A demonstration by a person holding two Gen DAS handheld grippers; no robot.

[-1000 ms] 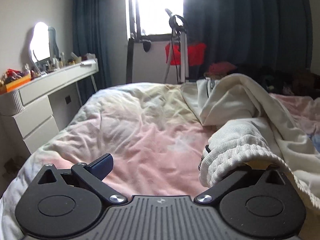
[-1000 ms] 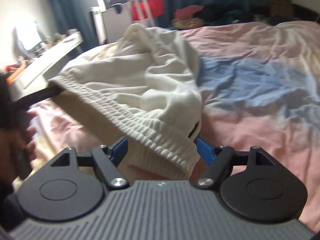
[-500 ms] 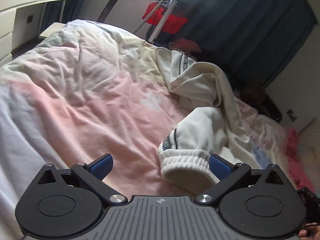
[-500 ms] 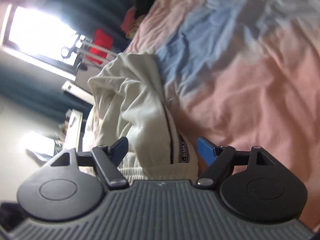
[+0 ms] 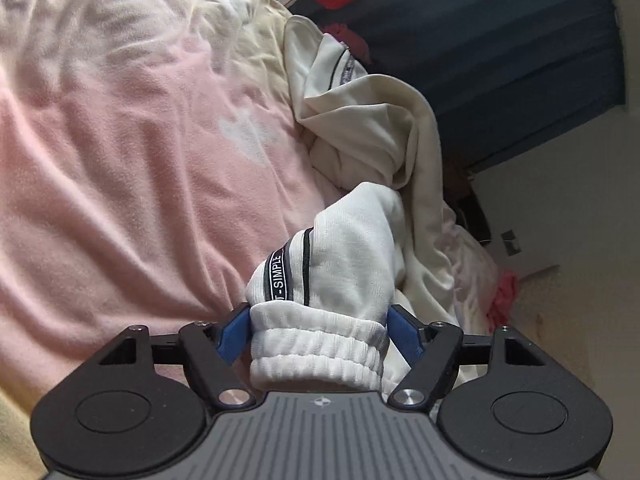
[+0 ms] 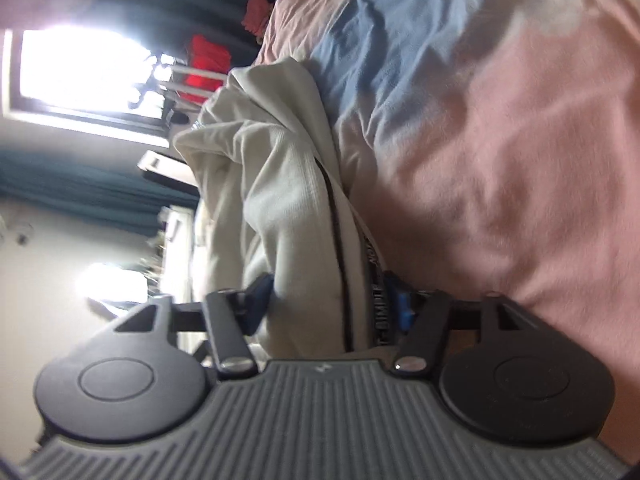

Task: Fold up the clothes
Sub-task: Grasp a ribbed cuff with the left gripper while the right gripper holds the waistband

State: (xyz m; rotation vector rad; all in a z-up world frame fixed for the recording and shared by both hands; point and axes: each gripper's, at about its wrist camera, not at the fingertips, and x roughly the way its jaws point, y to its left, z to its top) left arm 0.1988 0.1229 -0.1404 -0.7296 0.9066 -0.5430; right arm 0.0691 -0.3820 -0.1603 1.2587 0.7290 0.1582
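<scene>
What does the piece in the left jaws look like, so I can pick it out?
On the pink bedspread lies a crumpled cream-white garment. Its nearest end, the ribbed cuff, sits between the left gripper's jaws. Only this end carries a black band lettered "SIMPLE" right above the ribbing.

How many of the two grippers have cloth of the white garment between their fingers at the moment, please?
2. The left gripper clamps the ribbed cuff of the white garment; the right gripper pinches a bunched part with the black stripe.
</scene>
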